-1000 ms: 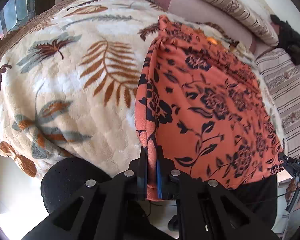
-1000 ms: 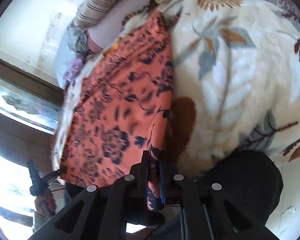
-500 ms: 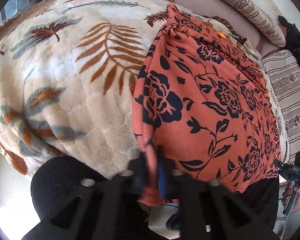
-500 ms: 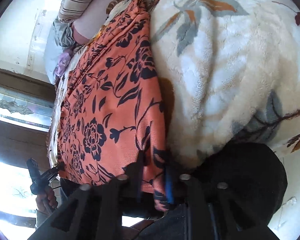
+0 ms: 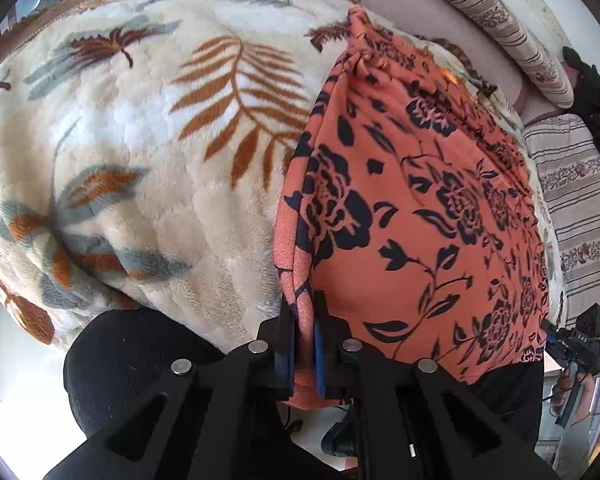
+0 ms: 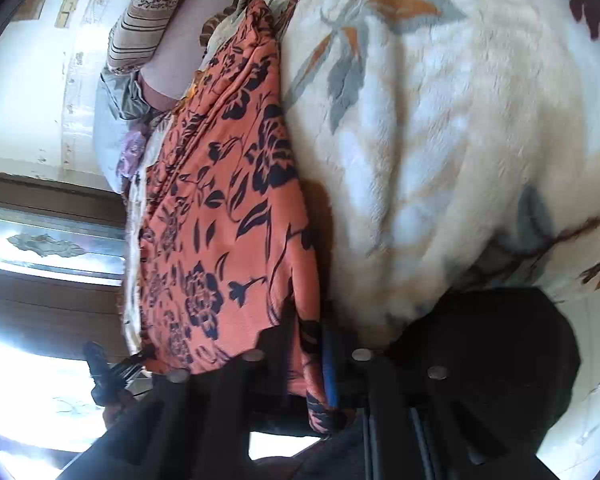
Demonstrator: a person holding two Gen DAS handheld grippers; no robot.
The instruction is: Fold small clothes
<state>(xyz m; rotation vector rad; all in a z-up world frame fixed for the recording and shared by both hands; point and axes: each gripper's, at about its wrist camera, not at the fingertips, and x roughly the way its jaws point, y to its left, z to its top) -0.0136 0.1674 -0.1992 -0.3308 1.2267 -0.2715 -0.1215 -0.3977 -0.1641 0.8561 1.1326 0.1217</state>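
Observation:
An orange garment with a dark floral print (image 5: pixel 420 208) lies stretched over a cream leaf-patterned blanket (image 5: pixel 140 160) on a bed. My left gripper (image 5: pixel 303 320) is shut on the garment's near left corner. In the right wrist view the same garment (image 6: pixel 228 220) runs away from me, and my right gripper (image 6: pixel 310 344) is shut on its near right corner, beside the blanket (image 6: pixel 440 140). The near hem hangs taut between the two grippers over the bed's edge. The right gripper also shows at the far right of the left wrist view (image 5: pixel 576 340).
Striped pillows (image 5: pixel 500 20) and a striped sheet (image 5: pixel 580 208) lie at the head and far side of the bed. A pile of grey and purple clothes (image 6: pixel 120 128) sits by the pillow (image 6: pixel 148 12). A wooden window frame (image 6: pixel 40 240) is at the left.
Both grippers, still shut on the garment's corners, have moved forward over the bed, so the garment looms larger and lies flatter on the blanket.

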